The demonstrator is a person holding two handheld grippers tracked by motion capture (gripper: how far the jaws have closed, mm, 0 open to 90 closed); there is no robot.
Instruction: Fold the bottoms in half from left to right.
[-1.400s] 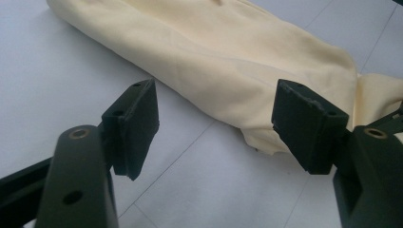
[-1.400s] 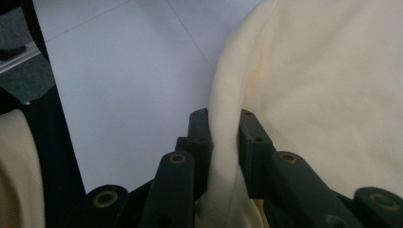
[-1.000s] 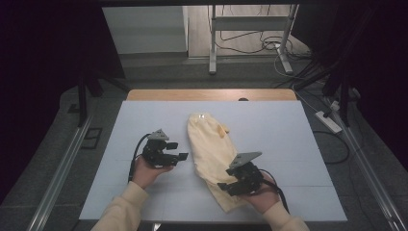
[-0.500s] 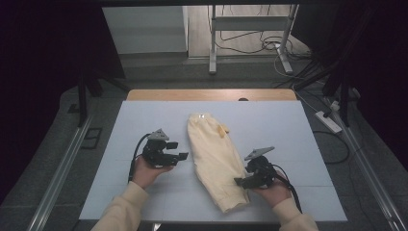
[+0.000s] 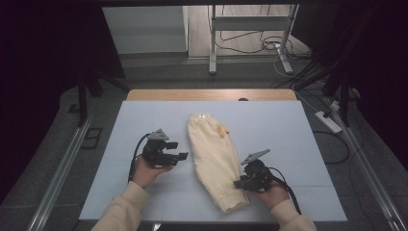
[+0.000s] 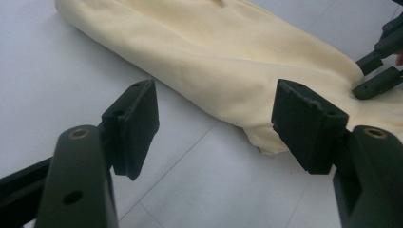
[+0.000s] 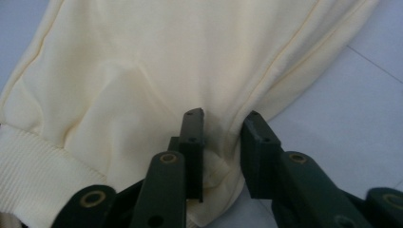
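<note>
A pale yellow folded garment (image 5: 214, 154) lies lengthwise down the middle of the white board (image 5: 288, 125), its ribbed hem toward the near edge. My right gripper (image 5: 239, 184) is at the garment's right edge close to that hem. Its jaws have just been closing, and in the right gripper view (image 7: 222, 128) a bunched fold of the yellow cloth (image 7: 166, 61) is pinched between them. My left gripper (image 5: 179, 150) rests just left of the garment, open. In the left gripper view (image 6: 214, 128) its jaws stand wide apart with only bare board between them, the cloth (image 6: 214, 57) lying just beyond.
The right gripper's jaw tips (image 6: 375, 71) show at the far edge of the cloth in the left gripper view. A wooden table edge (image 5: 211, 94) runs behind the board. Stand legs (image 5: 211, 48), cables and a power strip (image 5: 329, 122) are on the floor beyond.
The right hand moved right and down from over the garment to its right edge, and its jaws closed on the cloth. The left hand stayed put.
</note>
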